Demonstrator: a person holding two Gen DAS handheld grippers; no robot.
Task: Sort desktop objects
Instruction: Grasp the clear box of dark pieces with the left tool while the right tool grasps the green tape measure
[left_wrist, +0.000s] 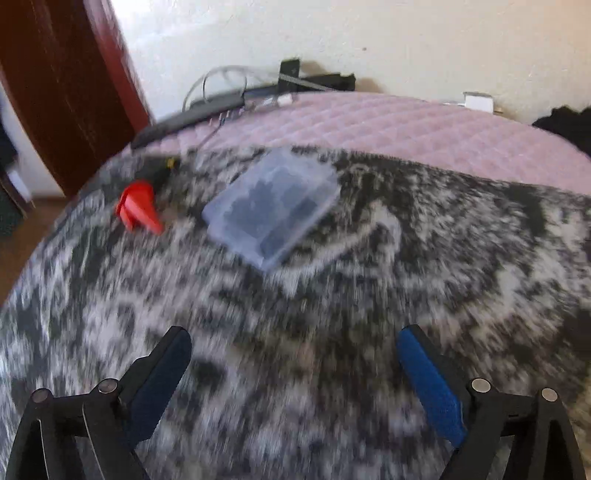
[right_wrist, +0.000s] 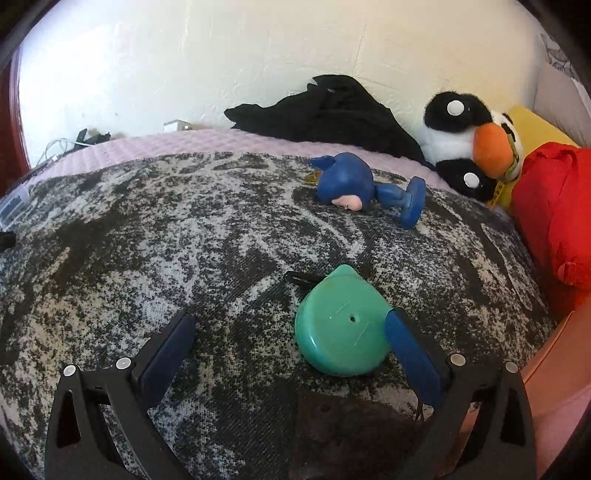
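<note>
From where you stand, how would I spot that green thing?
Find the grey-and-white patterned blanket. Near its front edge, below the blue figurine, lies the green teardrop-shaped case. It is the only green item, smooth plastic with a tiny hole.

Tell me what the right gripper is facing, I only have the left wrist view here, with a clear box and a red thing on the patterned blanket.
Observer: The right gripper is open over the same blanket, with a green rounded case lying against its right finger, not clamped.
Operator: Anything else near it?
Observer: Yes, a blue toy figure lies on its side farther back.
Operator: What's past the toy?
Observer: A black and white plush bird with an orange beak lies by the wall, beside a black cloth heap.
Operator: And to the right?
Observer: A red fabric item sits at the blanket's right edge.
</note>
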